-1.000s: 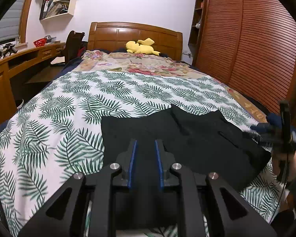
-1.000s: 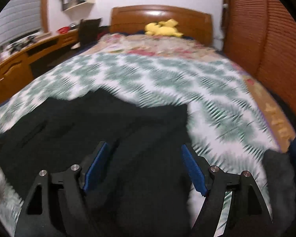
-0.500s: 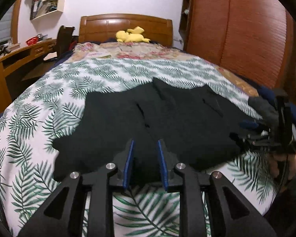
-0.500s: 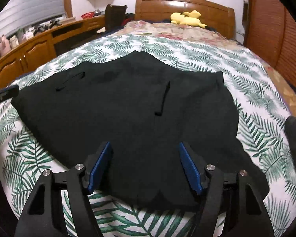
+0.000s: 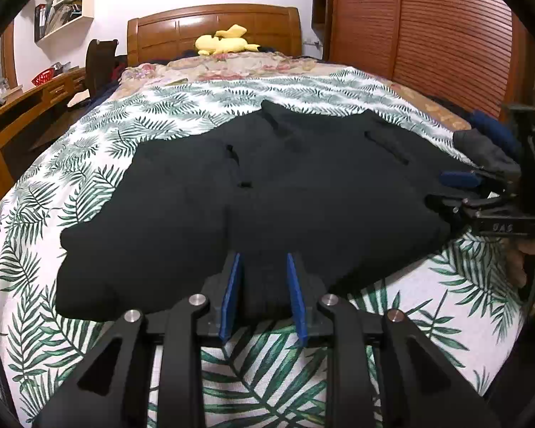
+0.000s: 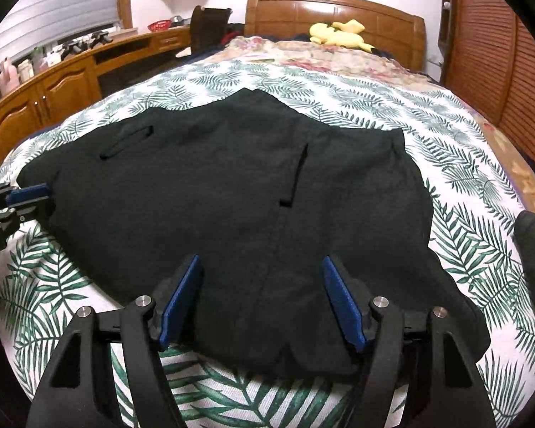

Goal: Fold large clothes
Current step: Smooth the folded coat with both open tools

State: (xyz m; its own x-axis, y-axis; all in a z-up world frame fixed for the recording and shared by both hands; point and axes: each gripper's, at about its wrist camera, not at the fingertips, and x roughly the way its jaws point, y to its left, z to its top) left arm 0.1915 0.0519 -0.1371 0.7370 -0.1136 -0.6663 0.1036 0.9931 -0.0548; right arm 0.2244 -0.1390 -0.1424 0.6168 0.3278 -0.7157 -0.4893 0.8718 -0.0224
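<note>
Two tools work one black garment (image 6: 232, 192) spread flat on the bed (image 5: 410, 306): left tool (image 5: 262, 296) pinches its near hem; right tool (image 6: 262, 303) stands released above it.

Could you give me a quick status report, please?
Left gripper shut on black garment. Right gripper open at its hem. Garment spread flat on bed. Nothing obstructing.

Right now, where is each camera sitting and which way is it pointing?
Left wrist: on the left gripper at the foot of the bed, facing the headboard; its narrowly parted fingers flank the black garment's near hem.
Right wrist: on the right gripper, facing likewise; fingers spread wide above the hem.
Shared: garment, leaf-print bedspread, yellow plush toy; each view shows the other gripper.
</note>
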